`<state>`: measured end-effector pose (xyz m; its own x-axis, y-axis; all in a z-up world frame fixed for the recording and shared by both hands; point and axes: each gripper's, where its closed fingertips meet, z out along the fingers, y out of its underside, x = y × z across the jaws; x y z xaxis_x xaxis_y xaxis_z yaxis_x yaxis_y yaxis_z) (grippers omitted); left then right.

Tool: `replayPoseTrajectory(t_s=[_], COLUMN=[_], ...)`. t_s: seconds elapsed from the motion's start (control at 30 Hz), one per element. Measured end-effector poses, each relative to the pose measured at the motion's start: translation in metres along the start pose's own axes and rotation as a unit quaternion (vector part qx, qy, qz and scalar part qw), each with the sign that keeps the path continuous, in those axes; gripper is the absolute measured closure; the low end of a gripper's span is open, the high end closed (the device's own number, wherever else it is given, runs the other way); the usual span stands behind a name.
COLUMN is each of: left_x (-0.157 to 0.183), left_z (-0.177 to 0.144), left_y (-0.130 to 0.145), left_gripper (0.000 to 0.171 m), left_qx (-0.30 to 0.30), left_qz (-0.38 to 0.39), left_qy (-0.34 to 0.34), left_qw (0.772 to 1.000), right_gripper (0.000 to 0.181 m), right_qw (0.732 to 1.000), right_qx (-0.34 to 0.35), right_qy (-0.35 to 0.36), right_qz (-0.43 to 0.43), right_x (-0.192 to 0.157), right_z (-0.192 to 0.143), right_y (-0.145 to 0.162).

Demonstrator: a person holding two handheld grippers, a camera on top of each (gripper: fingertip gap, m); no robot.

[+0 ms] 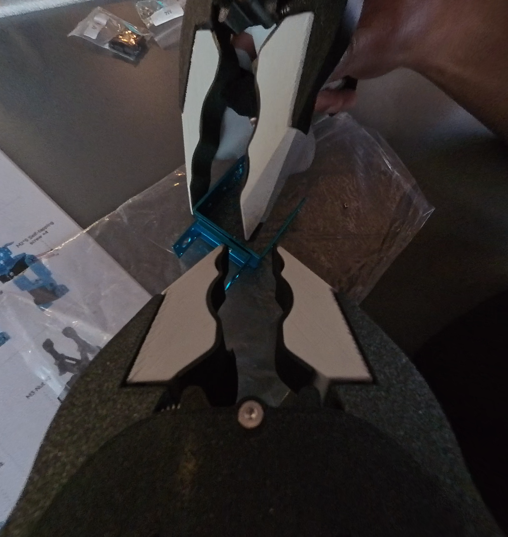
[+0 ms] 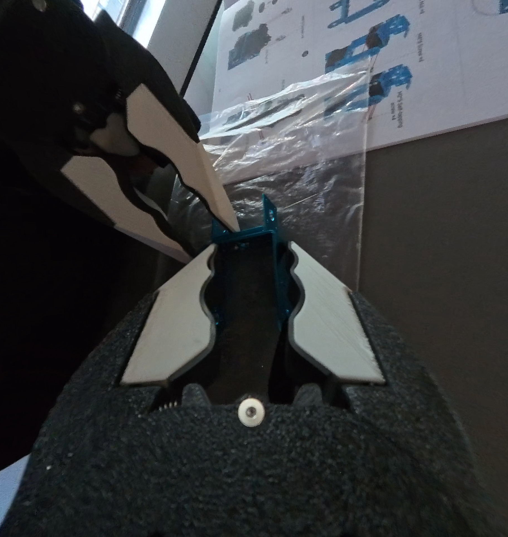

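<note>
The bracket (image 1: 218, 232) sits on a plastic bag (image 1: 363, 203), between both grippers; instruction sheet (image 1: 29, 261) lies left.

A grey-brown tabletop (image 1: 72, 122) fills the upper left of the left wrist view. A bright window (image 2: 136, 26) occupies the upper left of the right wrist view.

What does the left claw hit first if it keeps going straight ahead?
Most likely the blue metal bracket: it sits right at the left claw tips, on the clear plastic bag. The right claw comes in from the opposite side just beyond. Depth is unclear, so contact may already exist.
</note>
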<state>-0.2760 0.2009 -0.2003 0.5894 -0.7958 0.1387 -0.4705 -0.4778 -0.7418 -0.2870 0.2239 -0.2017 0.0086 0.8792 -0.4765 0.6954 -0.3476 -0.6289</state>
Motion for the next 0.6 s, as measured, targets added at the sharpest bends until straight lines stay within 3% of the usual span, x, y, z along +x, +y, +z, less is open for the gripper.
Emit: replayPoseTrajectory(t_s=[0.2,0.33,0.47,0.6], left_x=[-0.0001,0.0000,0.0000,0.0002], left_z=[0.0003,0.0005,0.0006,0.0008], left_y=[-0.0002,0.0000,-0.0002,-0.0001], left_gripper=[0.143,0.143,0.143,0.143], left_qx=[-0.003,-0.002,-0.002,-0.002], left_qz=[0.004,0.003,0.000,0.001], left_qy=[0.001,0.003,0.005,0.005], left_qw=[1.000,1.000,1.000,1.000], right_gripper=[0.143,0.147,0.138,0.144], right_qw=[0.997,1.000,1.000,0.999], right_qx=[-0.026,-0.011,-0.006,-0.020], right_qy=[0.052,0.027,0.006,0.038], right_qz=[-0.041,-0.006,-0.001,-0.026], right_x=[0.0052,0.0061,0.0023,0.0062], right_z=[0.0023,0.0002,0.0000,0.0012], right_y=[0.0013,-0.0001,0.0000,0.0010])
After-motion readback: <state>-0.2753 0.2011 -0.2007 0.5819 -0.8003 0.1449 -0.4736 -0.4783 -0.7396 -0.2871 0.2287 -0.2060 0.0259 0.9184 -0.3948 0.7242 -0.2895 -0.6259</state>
